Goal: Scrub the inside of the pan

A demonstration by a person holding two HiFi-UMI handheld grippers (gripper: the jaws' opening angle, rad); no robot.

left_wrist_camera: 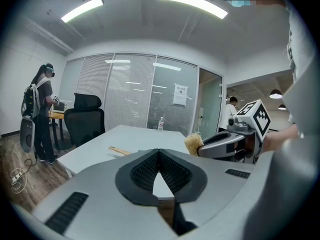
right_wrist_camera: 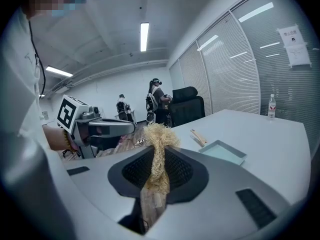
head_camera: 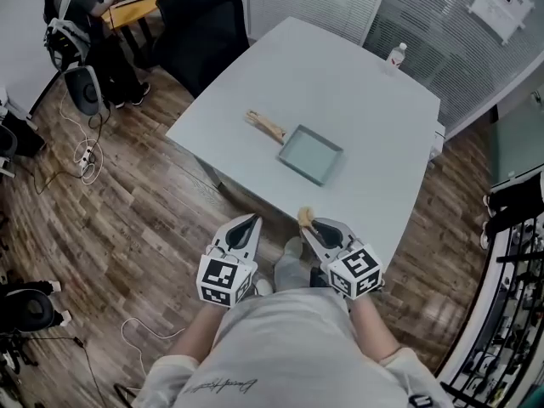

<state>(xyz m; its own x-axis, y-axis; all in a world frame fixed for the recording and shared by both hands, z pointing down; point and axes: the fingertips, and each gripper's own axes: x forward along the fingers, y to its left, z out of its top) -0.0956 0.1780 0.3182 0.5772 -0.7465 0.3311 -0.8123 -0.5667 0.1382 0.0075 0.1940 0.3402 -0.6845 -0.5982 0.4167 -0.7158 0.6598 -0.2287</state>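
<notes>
A square pale blue-green pan with a wooden handle lies near the middle of the white table; the right gripper view shows the pan to the right and ahead. My right gripper is shut on a straw-coloured scrubber, whose tuft pokes out at the table's near edge. My left gripper is shut and holds nothing, over the floor just short of the table. In the left gripper view the right gripper with the scrubber shows at the right.
A small water bottle stands at the table's far edge. A black office chair sits at the table's far left corner. A person stands at a wooden desk beyond it. Cables lie on the wood floor at left.
</notes>
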